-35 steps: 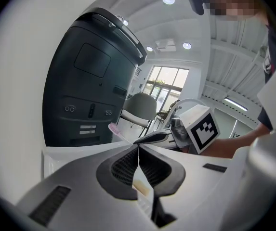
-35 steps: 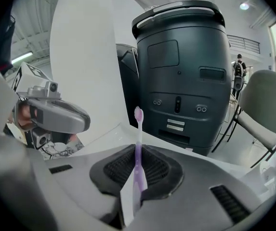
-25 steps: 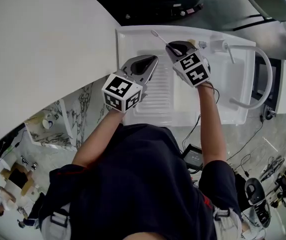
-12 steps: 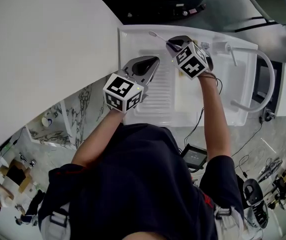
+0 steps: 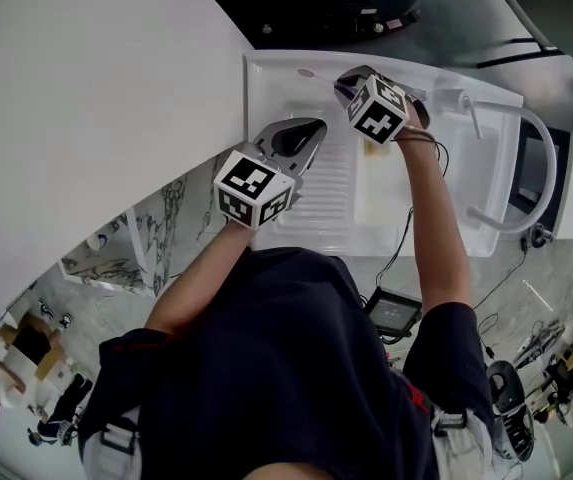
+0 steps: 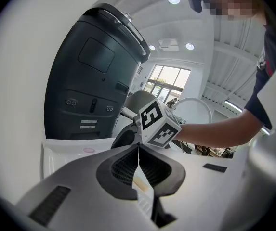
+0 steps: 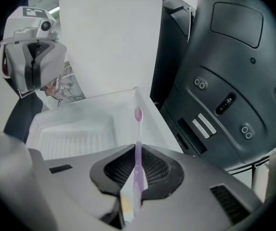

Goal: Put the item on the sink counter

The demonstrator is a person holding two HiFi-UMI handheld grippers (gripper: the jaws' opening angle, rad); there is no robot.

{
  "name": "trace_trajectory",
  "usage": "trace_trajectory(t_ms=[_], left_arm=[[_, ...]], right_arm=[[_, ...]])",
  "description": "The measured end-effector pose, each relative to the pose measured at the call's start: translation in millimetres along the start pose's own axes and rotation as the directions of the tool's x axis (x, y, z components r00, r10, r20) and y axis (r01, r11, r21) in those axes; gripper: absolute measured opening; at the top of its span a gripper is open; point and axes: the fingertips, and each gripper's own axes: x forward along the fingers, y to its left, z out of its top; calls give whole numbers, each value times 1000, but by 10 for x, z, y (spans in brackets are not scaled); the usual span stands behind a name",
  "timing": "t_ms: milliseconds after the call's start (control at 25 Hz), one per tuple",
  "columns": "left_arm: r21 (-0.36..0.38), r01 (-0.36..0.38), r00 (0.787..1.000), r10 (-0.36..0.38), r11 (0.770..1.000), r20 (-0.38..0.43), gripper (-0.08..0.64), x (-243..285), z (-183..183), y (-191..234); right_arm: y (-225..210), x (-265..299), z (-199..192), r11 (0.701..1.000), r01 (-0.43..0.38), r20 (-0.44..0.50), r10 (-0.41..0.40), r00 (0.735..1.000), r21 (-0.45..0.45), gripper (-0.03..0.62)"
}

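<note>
A purple toothbrush [image 7: 138,129] stands out from my right gripper [image 7: 137,150], which is shut on its handle. Its head points over the back left corner of the white sink counter [image 7: 145,110]. In the head view the toothbrush [image 5: 316,76] is a thin line ahead of the right gripper [image 5: 341,86], above the counter's far rim [image 5: 266,73]. My left gripper [image 5: 311,130] hovers over the ribbed draining board [image 5: 331,183], shut with nothing in it. In the left gripper view its jaws [image 6: 138,147] meet, with the right gripper's marker cube [image 6: 158,124] just beyond.
A large dark machine [image 7: 224,81] stands right behind the counter. A white wall panel [image 5: 96,98] borders the counter on the left. A curved faucet [image 5: 531,168] arches over the basin at the right. Cables and equipment lie on the floor [image 5: 526,348].
My right gripper has carried the toothbrush farther back and a little left, toward the counter's far corner. The left gripper has stayed over the draining board.
</note>
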Motion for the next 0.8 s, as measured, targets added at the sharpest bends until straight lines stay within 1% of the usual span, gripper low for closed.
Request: trace_trajectory(t_ms=[560,800], left_arm=[[-18,-25,1000,25,1000,0,15,-11,-20,134],[-23,-32,999,32,999,-2,15,-4,-22,163]], right_arm=[[31,247,-129,999,-42,-73,41,996,-17,60],[24,294,-148,998,-51,-86,48,995,-26,60]])
